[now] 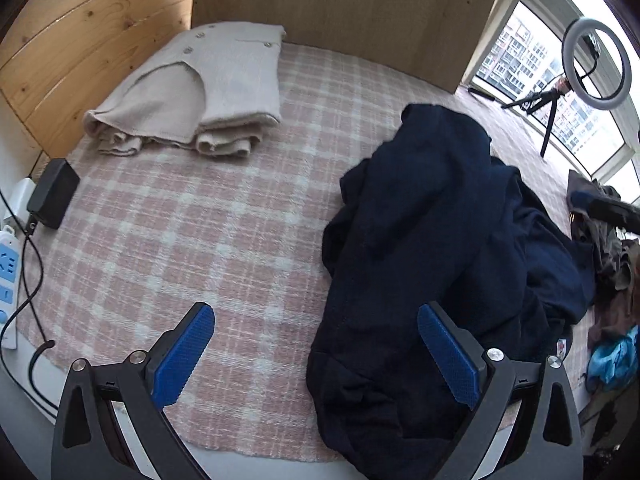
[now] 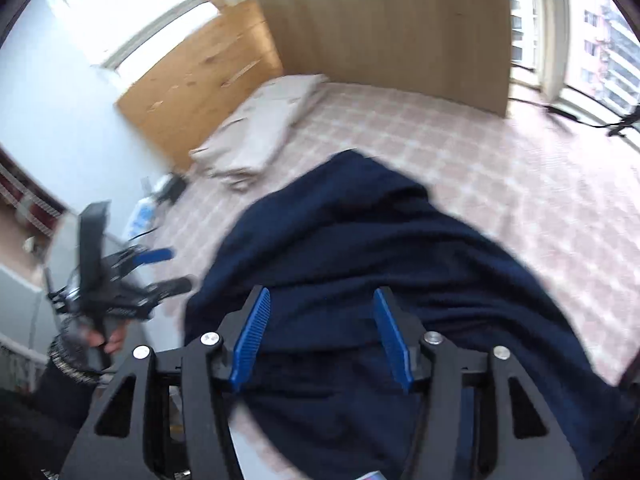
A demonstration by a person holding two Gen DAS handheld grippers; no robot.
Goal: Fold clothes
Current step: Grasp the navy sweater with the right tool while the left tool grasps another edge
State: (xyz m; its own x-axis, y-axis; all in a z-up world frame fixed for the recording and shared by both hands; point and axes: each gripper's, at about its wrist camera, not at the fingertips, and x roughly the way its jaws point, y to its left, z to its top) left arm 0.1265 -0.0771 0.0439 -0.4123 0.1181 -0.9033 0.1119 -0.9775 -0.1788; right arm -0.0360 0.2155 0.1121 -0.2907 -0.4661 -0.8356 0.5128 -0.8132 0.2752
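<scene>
Because the dark navy garment (image 1: 436, 264) lay crumpled in an unsorted heap on the pink checked blanket (image 1: 192, 216), it had first to be spread flat, and both tools seemed placed for that. In the right wrist view, the navy cloth (image 2: 360, 248) filled the space directly between and ahead of the jaws of the right gripper (image 2: 322, 336), which stood apart with nothing pinched between the blue pads (image 2: 252, 332); whether they touched the fabric beneath could not be told, as the view was blurred. The left gripper (image 1: 316, 356) had its jaws spread wide and empty, one pad over the garment's near edge and the other over bare blanket, probably lined up to catch that edge. Far ahead of the left jaws, a beige buttoned garment (image 1: 192, 88) sat folded against the wooden panel (image 1: 80, 48), likely parked there out of the working space. Off to their left side lay a black adapter (image 1: 52, 196) and a white power strip (image 1: 8, 272).
</scene>
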